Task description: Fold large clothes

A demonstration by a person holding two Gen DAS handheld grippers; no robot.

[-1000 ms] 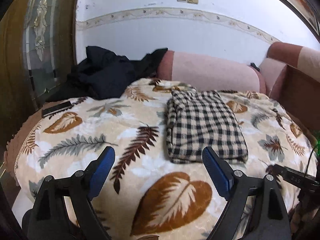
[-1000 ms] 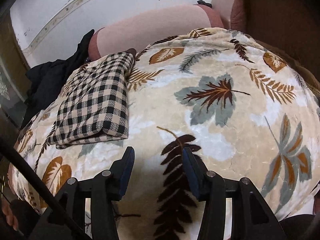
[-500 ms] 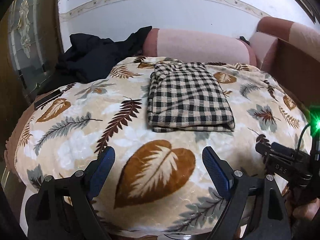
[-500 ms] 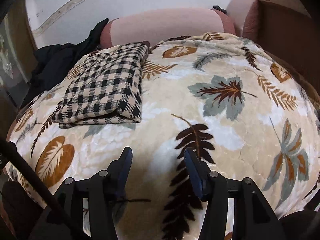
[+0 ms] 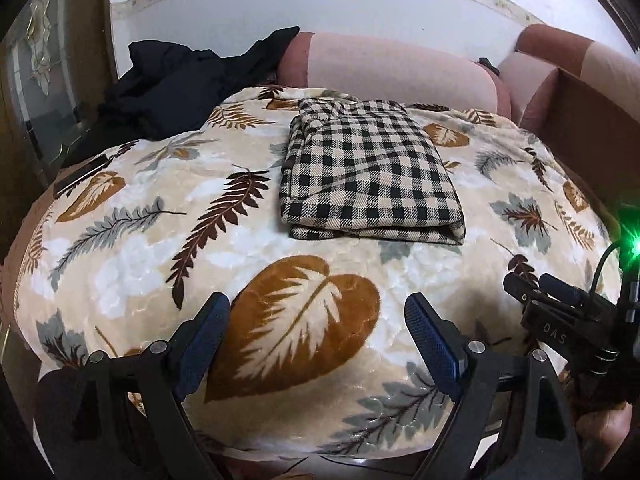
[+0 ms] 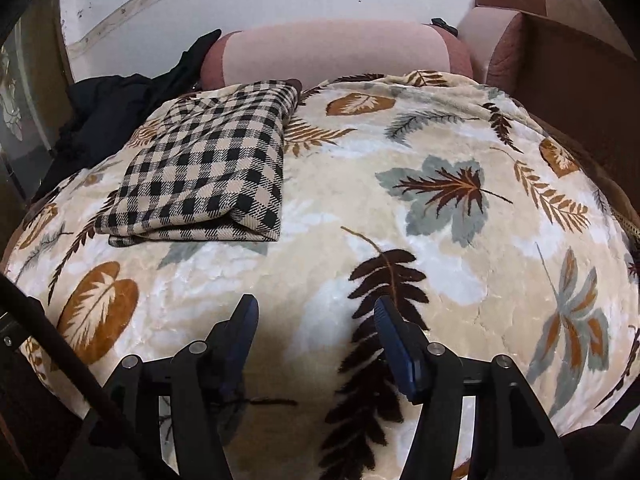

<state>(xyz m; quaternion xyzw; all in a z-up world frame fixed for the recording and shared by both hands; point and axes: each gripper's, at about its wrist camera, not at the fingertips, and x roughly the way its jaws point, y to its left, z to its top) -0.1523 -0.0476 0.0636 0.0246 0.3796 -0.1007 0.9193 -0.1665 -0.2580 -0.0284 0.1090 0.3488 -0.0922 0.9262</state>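
Observation:
A beige-and-black checked garment (image 5: 368,176) lies folded into a thick rectangle on a leaf-patterned blanket (image 5: 140,248), toward the far side. My left gripper (image 5: 316,308) hovers over the blanket's near edge, well short of the garment, open wide with nothing between its blue pads. In the right wrist view the same folded garment (image 6: 208,168) sits up and to the left. My right gripper (image 6: 316,304) is open above the bare blanket (image 6: 440,260), its jaws narrower than the left's and empty.
A heap of black clothes (image 5: 180,80) lies at the far left against a pink bolster (image 5: 400,68). A dark flat phone-like object (image 5: 80,174) rests on the blanket's left edge. A brown box wall (image 6: 580,92) stands at the right.
Both grippers have drawn back toward the blanket's near edge and tilted down, so the folded garment now sits farther from the fingers. The right jaws have widened a little. The garment itself has not moved.

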